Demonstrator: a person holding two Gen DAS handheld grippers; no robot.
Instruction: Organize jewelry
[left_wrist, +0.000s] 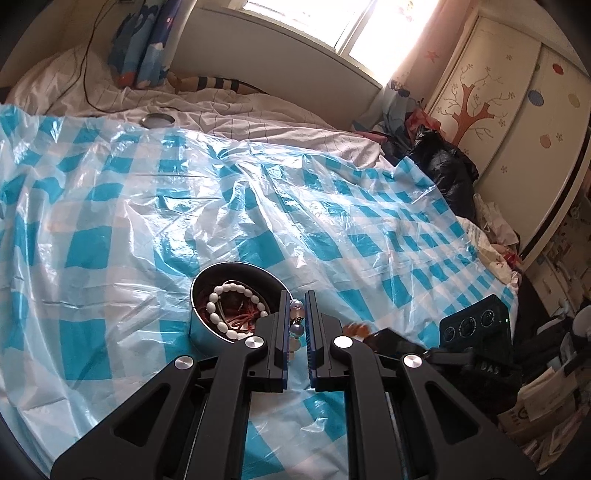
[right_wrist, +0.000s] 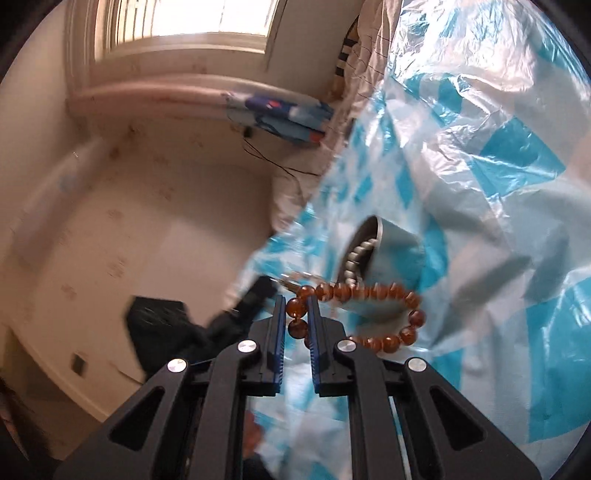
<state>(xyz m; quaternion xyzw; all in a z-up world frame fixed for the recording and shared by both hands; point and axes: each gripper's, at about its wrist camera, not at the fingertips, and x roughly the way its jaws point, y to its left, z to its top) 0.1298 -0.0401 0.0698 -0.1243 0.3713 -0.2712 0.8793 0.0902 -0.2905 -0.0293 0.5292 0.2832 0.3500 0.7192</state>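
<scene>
A round metal tin (left_wrist: 207, 325) sits on the blue-and-white checked plastic sheet (left_wrist: 184, 203). A white bead bracelet (left_wrist: 236, 306) and reddish cords (left_wrist: 243, 319) lie inside it. My left gripper (left_wrist: 297, 306) is shut on a bracelet of pale translucent beads (left_wrist: 297, 325), right of the tin's rim. My right gripper (right_wrist: 297, 308) is shut on an amber bead bracelet (right_wrist: 369, 317), which hangs in the air near the tin (right_wrist: 391, 243). That view is rolled sideways.
A small round lid (left_wrist: 157, 120) lies far back on the white bedding. A black device with three round dials (left_wrist: 476, 325) sits at the bed's right edge. Dark clothes and clutter (left_wrist: 447, 162) fill the right side by the wardrobe.
</scene>
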